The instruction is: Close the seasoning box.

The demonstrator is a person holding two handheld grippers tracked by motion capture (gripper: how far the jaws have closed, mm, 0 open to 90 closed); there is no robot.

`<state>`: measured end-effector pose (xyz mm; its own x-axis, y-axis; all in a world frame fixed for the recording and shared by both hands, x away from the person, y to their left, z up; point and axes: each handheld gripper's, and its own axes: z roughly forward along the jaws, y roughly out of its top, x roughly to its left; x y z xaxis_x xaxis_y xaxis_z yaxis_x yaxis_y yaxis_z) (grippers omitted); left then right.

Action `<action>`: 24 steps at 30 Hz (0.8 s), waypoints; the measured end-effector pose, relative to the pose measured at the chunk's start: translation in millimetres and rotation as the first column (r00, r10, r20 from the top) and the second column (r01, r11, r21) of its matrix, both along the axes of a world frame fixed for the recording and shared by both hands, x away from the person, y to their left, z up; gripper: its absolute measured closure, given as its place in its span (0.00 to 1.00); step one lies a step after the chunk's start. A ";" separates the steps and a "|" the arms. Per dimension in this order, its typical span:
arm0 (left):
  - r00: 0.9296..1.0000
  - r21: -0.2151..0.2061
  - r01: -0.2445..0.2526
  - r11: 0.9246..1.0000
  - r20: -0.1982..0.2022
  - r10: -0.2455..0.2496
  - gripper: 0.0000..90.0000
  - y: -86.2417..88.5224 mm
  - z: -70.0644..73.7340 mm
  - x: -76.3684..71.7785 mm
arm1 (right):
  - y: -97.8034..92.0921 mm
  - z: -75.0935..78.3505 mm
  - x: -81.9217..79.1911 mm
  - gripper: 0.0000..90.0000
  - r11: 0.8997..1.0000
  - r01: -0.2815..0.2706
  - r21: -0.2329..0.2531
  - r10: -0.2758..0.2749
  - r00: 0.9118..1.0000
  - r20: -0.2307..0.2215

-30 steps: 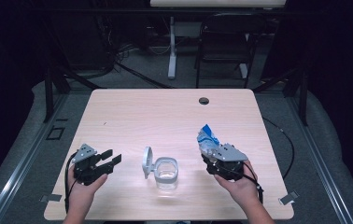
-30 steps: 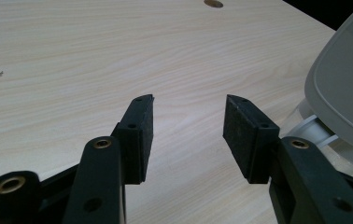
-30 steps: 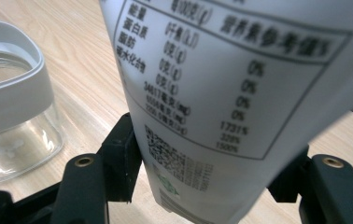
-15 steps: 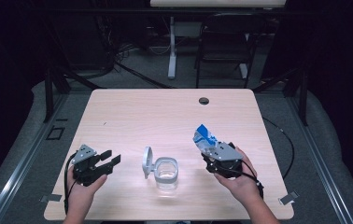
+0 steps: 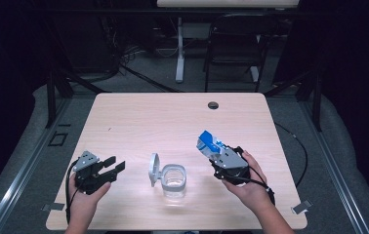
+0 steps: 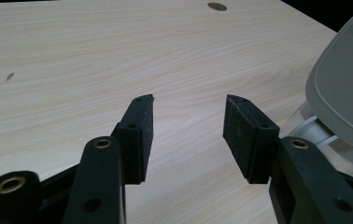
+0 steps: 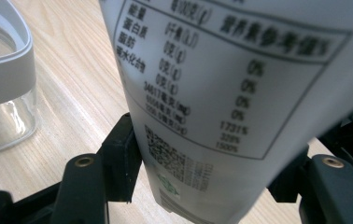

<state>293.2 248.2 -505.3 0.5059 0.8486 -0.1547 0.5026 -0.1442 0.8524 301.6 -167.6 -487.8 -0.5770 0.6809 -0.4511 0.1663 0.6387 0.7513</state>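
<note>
Held thing: your right gripper [image 5: 216, 152] has its jaws pinching a blue and white soft packet with a printed nutrition table [image 5: 207, 142]. The packet stands up out of the jaws, its blue end pointing away from you.

Why held so: in my judgement, gripping the packet low on its body leaves the far end free to tip toward the jar, which suits pouring.

Jar: a clear square glass jar with a grey hinged lid [image 5: 173, 179] stands on the light wood worktop [image 5: 173, 117]. It sits to the left of your right jaws, near but apart from them. In the right gripper view its grey rim [image 7: 2, 70] shows at the left edge, beside the packet [image 7: 221, 93].

Why the lid stands so: the lid [image 5: 153, 169] is swung up on the jar's left side, leaving the mouth open toward the packet.

Left gripper [image 5: 112, 168]: the jaws are spread with nothing between them, the gap aimed at bare worktop. The lid [image 6: 342, 88] lies just to the right of them, not touched.

Hand pose, right: your hand [image 5: 248, 187] holds the gripper angled forward and to the left.

Hand pose, left: your hand [image 5: 85, 192] rests low at the worktop's near edge, jaws pointing right toward the jar.
</note>
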 end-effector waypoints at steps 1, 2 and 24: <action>1.000 -0.002 -0.001 1.000 0.001 0.001 0.59 0.0 0.0 0.0 | 0.6 0.4 -0.2 0.44 1.000 -0.001 -0.006 0.001 1.000 0.004; 1.000 -0.001 0.003 1.000 -0.003 -0.003 0.59 0.5 0.6 -0.1 | 1.4 0.7 -0.3 0.43 1.000 -0.003 -0.013 0.003 1.000 0.009; 1.000 -0.005 0.003 1.000 0.005 -0.003 0.59 1.0 3.2 -1.4 | 16.7 1.4 -8.6 0.44 0.985 -0.015 -0.172 0.030 0.996 0.089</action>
<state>291.8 249.3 -502.1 0.5091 0.8464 -0.1563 0.4979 -0.1415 0.8556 293.0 -150.9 -486.3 -0.5424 0.5762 -0.6114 0.0861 0.7621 0.6417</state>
